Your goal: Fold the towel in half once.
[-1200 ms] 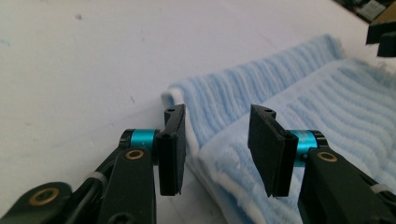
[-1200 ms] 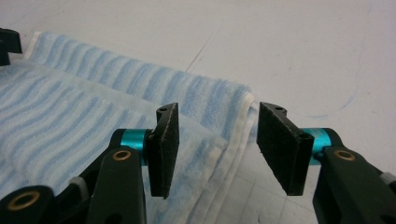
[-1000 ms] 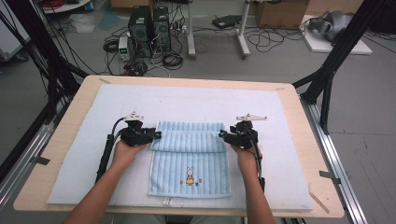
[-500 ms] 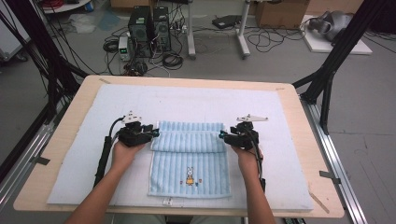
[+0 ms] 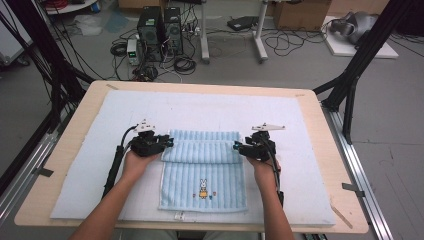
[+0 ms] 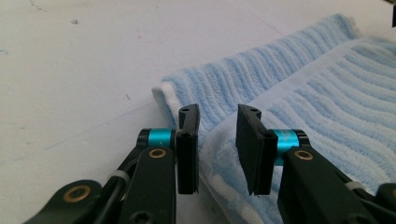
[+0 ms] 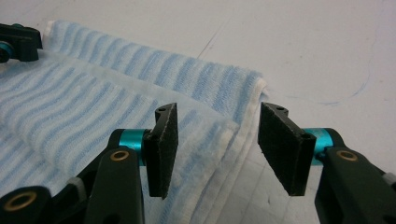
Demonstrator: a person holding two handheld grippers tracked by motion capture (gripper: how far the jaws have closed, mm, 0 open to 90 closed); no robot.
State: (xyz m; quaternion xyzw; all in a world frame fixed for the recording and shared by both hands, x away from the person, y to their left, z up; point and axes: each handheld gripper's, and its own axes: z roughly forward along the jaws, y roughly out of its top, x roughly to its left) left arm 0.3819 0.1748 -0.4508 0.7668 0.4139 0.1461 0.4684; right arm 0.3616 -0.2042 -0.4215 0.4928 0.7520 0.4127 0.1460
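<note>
A light blue striped towel (image 5: 202, 172) with a small rabbit picture lies flat on the mat, its far end folded back toward me into a band. My left gripper (image 5: 167, 144) sits at the left end of that band. In the left gripper view the towel (image 6: 299, 79) has its folded edge between the jaws of the left gripper (image 6: 217, 126), which have just been closing; a narrow gap still shows. My right gripper (image 5: 236, 146) is at the band's right end. In the right gripper view its jaws (image 7: 217, 119) stand open around the towel's (image 7: 93, 102) corner.
A pale blue mat (image 5: 210, 107) covers most of the wooden table (image 5: 322, 125). Black frame struts (image 5: 350, 85) rise at the far right and far left corners. Beyond the table, computers (image 5: 160, 25) and cables lie on the floor.
The left gripper has shifted slightly at the towel's left edge. The right gripper and the towel have stayed where they were.
</note>
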